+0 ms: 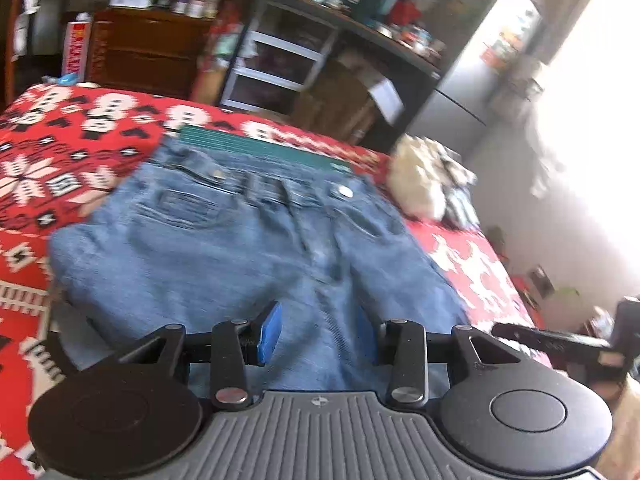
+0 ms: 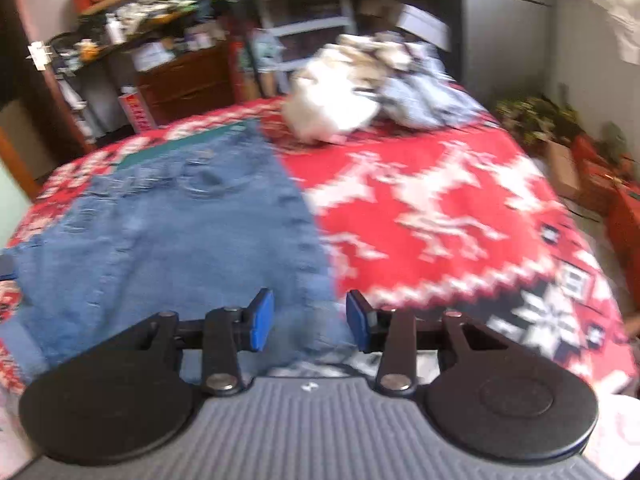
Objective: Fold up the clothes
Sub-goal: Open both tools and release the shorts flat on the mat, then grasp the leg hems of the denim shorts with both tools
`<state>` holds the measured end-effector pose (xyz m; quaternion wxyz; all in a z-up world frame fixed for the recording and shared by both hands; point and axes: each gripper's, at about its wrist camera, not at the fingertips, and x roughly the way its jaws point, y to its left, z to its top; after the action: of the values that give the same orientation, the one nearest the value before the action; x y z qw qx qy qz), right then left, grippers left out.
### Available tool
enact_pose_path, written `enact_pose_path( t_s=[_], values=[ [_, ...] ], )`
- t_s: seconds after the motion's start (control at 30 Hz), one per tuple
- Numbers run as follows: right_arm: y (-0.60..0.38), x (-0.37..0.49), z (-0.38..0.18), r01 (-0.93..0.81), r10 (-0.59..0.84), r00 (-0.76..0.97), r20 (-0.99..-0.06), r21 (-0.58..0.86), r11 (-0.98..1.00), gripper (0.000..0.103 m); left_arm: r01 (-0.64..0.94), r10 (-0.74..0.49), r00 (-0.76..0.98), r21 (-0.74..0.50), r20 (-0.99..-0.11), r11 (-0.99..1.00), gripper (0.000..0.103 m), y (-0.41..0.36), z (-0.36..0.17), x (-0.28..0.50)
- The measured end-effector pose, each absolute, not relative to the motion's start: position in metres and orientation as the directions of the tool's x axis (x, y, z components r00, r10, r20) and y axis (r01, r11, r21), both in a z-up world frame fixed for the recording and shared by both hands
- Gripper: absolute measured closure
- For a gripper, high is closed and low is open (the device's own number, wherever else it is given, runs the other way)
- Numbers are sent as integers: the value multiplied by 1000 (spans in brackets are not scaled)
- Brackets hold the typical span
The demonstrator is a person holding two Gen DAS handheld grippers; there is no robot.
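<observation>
A pair of light blue jeans [image 1: 240, 248] lies flat on the red patterned blanket [image 1: 60, 152], waistband at the far end. My left gripper [image 1: 320, 334] hovers open over the middle of the jeans, nothing between its blue pads. In the right wrist view the jeans [image 2: 168, 232] fill the left half of the bed. My right gripper [image 2: 308, 326] is open above the jeans' near right edge, with denim showing between its blue pads [image 2: 262, 320]. The right gripper's black body [image 1: 560, 344] also shows at the right edge of the left wrist view.
A heap of white and pale blue clothes [image 2: 368, 92] lies at the far side of the blanket [image 2: 440, 208]. A green folded item [image 1: 256, 146] sits just beyond the waistband. Cluttered shelves and a wooden dresser [image 1: 148, 52] stand behind the bed; boxes and plants [image 2: 560, 140] line the right side.
</observation>
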<state>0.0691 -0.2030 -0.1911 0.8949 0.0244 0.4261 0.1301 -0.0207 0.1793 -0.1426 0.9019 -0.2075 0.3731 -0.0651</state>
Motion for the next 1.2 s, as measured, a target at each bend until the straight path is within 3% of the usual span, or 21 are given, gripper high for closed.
enact_pose_path(
  t_s=[0.37,0.67,0.83,0.97,1.13,1.2],
  values=[
    [-205,81,-213,-261,306,547,-779,189,947,60,94,-346,615,-369,-709,924,63,114,-160,-10],
    [-180,82,-215,-324,291,548,-785,121,938,93,82,-319,587,-337,-744,938,64,108,-171,-9],
    [-201,79,-189,-254,243,636,-733,99,962,94,79,-315,608,-339,-729,937,64,116,-162,-12],
    [-208,94,-191,-229,205,615,-761,77,970,93,64,-313,625,-353,-715,934,64,126,-156,-16],
    [-194,92,-200,-231,137,597,-790,-6,973,91,5,-300,663,-397,-685,918,64,154,-145,-25],
    [-190,83,-191,-236,125,627,-769,-35,971,84,-26,-276,684,-401,-675,916,64,170,-139,-32]
  ],
)
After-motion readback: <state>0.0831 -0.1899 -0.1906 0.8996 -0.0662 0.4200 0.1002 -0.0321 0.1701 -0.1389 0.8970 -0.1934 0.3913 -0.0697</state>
